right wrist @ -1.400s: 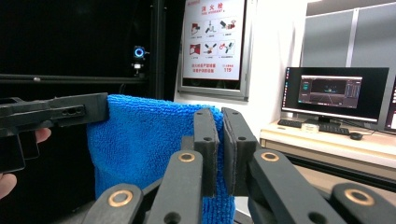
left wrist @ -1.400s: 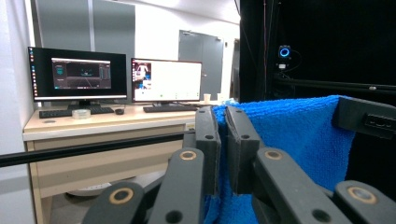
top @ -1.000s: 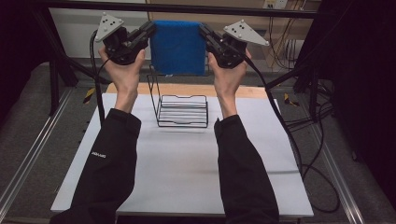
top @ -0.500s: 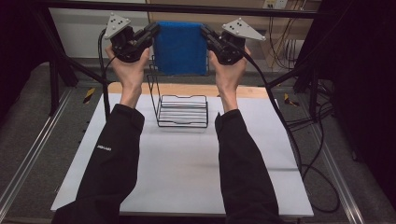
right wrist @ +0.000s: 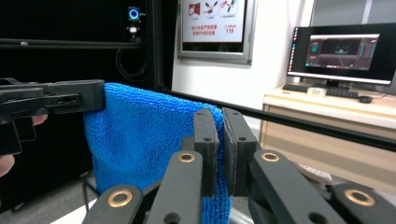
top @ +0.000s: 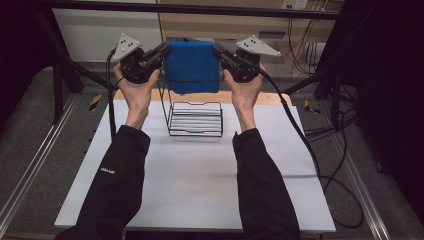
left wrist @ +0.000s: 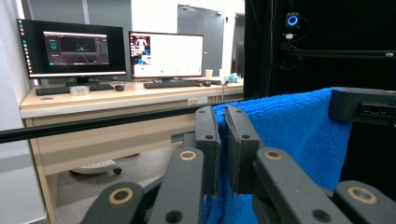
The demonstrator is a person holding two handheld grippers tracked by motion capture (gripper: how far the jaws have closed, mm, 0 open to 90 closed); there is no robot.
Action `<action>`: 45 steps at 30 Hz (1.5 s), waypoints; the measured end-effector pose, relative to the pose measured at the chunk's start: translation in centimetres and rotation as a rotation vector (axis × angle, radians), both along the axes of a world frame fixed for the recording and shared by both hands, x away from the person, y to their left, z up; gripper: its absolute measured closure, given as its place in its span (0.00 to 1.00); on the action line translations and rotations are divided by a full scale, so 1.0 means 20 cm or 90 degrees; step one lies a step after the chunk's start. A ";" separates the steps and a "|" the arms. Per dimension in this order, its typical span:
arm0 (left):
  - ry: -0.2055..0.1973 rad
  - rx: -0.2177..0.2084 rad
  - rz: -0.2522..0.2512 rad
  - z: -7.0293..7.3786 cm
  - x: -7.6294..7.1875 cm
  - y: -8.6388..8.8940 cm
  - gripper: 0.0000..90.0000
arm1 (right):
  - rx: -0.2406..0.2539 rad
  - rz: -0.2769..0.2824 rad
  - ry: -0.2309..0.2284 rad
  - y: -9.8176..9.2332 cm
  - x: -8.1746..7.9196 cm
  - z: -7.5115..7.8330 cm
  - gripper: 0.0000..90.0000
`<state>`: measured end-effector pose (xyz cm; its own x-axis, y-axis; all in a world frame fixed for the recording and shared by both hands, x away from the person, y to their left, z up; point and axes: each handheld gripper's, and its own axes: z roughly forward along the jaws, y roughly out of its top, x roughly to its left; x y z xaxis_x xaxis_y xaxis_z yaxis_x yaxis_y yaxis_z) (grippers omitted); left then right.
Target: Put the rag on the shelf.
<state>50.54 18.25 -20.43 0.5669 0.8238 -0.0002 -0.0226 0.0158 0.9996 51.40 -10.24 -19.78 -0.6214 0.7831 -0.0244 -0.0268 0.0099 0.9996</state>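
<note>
Both pairs of jaws are clamping the top corners of one blue cloth (top: 193, 67): the left gripper (top: 161, 52) is pinching its left corner, the right gripper (top: 222, 53) its right. The cloth is hanging flat in the air, top edge running level from gripper to gripper, above one black wire rack (top: 195, 119) standing on the white table (top: 200, 185). Two monitors (left wrist: 70, 49) are glowing behind; their writing is too small to read.

sleeves (top: 120, 185): black, small white print | claws: black, brass rivets, grey plates
</note>
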 end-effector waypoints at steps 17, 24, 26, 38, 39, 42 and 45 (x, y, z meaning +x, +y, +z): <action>0.053 0.017 -0.033 -0.10 -0.06 0.05 0.94 | -0.017 0.039 0.043 0.00 -0.09 -0.09 0.95; 0.063 0.043 -0.050 -0.11 -0.10 0.05 0.93 | -0.021 0.056 0.055 -0.03 -0.14 -0.13 0.95; 0.067 0.046 -0.051 -0.11 -0.11 0.06 0.93 | -0.022 0.061 0.060 -0.04 -0.15 -0.14 0.95; 0.089 0.067 -0.046 -0.17 -0.13 0.04 0.93 | -0.047 0.062 0.068 -0.03 -0.15 -0.19 0.95; 0.089 0.067 -0.046 -0.17 -0.13 0.04 0.93 | -0.048 0.061 0.072 -0.03 -0.14 -0.19 0.95; 0.092 0.073 -0.045 -0.19 -0.13 0.05 0.93 | -0.060 0.063 0.078 -0.02 -0.13 -0.21 0.95; 0.091 0.080 -0.044 -0.21 -0.13 0.05 0.92 | -0.067 0.069 0.081 -0.02 -0.14 -0.22 0.95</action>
